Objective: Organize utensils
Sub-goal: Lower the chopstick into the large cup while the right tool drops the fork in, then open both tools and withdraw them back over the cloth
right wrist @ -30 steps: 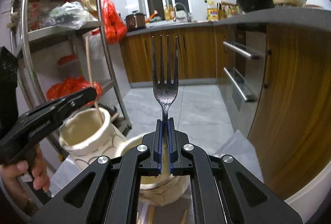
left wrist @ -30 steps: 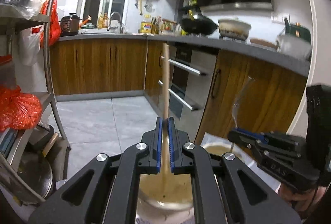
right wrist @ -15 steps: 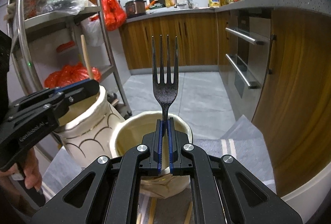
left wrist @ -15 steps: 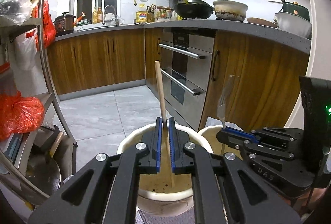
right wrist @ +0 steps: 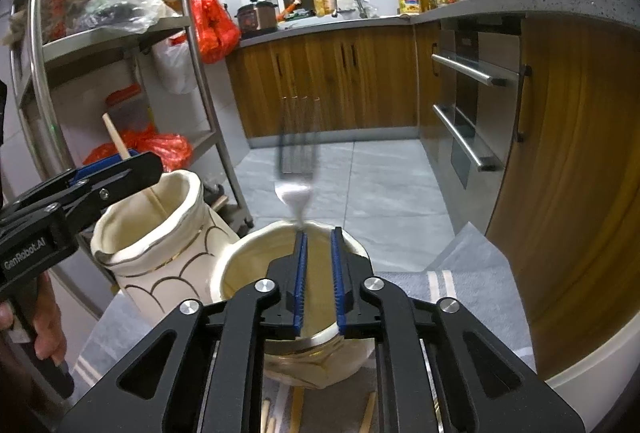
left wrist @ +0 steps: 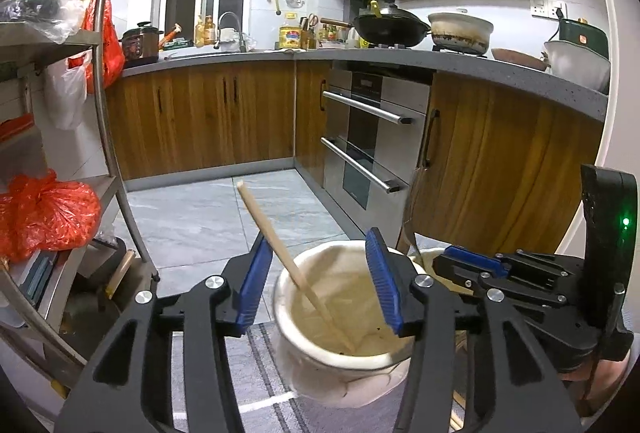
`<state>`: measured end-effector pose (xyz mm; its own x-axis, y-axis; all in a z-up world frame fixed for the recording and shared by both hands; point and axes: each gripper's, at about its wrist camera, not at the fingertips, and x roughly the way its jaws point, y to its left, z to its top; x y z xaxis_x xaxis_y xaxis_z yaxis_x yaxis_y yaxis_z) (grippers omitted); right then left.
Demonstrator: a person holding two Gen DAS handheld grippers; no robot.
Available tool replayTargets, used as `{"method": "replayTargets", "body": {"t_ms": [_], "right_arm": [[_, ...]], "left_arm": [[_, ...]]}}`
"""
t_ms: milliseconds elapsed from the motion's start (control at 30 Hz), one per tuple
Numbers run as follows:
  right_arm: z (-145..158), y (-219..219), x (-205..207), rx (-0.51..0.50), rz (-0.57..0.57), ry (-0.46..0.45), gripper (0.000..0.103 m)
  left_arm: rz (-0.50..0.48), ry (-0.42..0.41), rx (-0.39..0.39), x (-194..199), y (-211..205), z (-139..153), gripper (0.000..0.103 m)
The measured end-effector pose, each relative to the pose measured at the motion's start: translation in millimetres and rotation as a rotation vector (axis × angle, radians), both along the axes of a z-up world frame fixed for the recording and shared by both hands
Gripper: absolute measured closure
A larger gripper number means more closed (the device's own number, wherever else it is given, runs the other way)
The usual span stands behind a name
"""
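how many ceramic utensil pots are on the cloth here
2. The taller pot with scalloped lines stands on the left and holds a wooden chopstick. The shorter pot stands beside it, under the right gripper, with the blurred fork above its rim.

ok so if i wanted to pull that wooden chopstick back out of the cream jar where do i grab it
Grip the bare upper shaft of the wooden chopstick above the rim of the cream ceramic jar, coming from above. It leans up and left with its lower end down inside, so only that top part is clear. Close across the thin shaft and lift along its lean.
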<state>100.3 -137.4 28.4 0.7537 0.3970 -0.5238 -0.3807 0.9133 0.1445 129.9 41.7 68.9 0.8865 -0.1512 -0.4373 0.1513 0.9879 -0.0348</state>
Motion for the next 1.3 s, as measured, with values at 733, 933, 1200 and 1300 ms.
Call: {"method": "replayTargets", "body": {"t_ms": [733, 933, 1200, 1300], "right_arm": [[54.5, -72.5, -87.7, -0.038, -0.141, -0.209, 0.005], [51.9, -90.8, -105.9, -0.069, -0.173, -0.182, 0.005], [28.1, -107.7, -121.4, -0.11, -0.181, -0.118, 0.005], [16.3, -113.1, -127.4, -0.144, -0.209, -0.099, 0.005]], "left_arm": [[0.044, -0.077, 0.036, -73.3, 5.3, 30.4, 0.006], [-0.014, -0.057, 0.144, -98.4, -26.3, 15.3, 0.005], [-0.058, 0.067, 0.132, -112.1, -57.2, -25.4, 0.006], [-0.042, 0.125, 0.099, -110.7, -59.4, -42.8, 0.006]]}}
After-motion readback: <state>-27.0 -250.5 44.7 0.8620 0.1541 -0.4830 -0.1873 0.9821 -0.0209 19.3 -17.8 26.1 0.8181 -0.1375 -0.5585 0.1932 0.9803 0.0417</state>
